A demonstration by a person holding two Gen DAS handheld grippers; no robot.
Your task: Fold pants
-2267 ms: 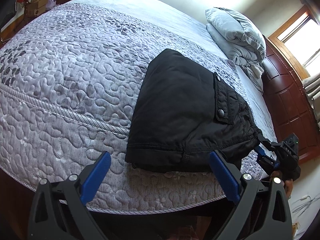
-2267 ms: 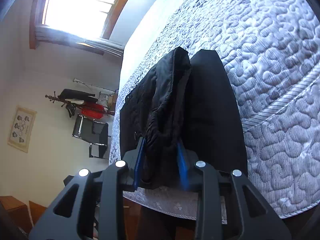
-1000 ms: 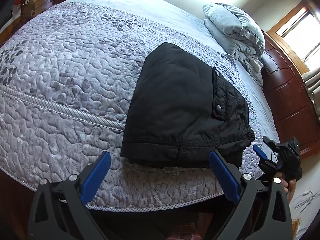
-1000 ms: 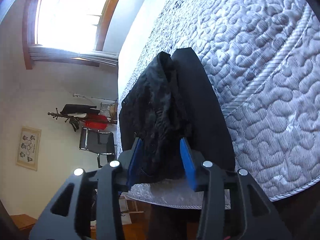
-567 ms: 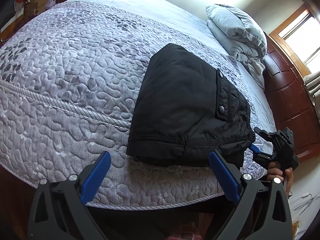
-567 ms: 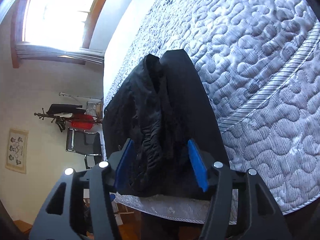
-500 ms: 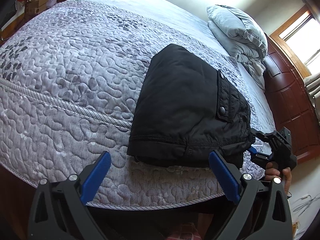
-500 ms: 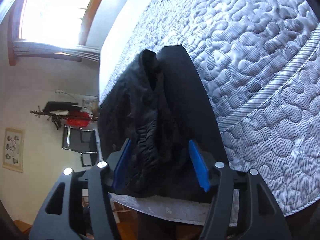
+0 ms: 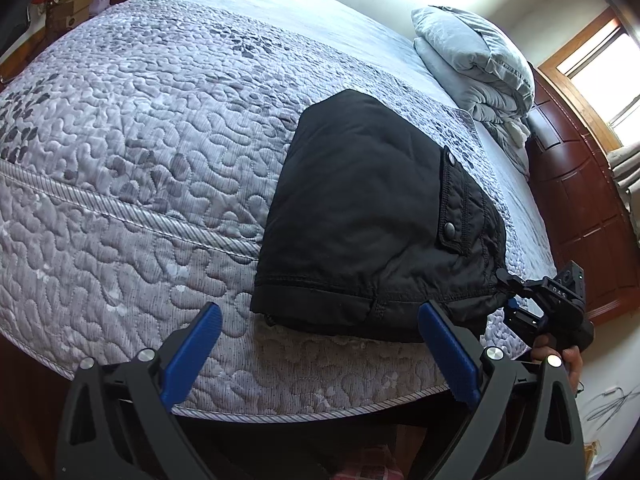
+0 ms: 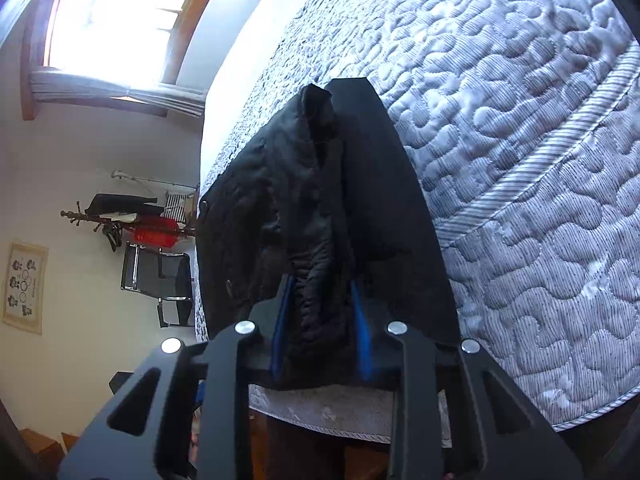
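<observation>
2 wrist views, near, sharing pants

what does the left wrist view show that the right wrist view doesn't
Only the left wrist view: the left gripper open and empty short of the pants, the stacked pillows, the wooden headboard, and the pocket flap.

Only the right wrist view: the right gripper with jaws closing on a bunched edge of the pants, the chair, the coat rack and the framed picture.

Both: the folded black pants on the quilted bed.
</observation>
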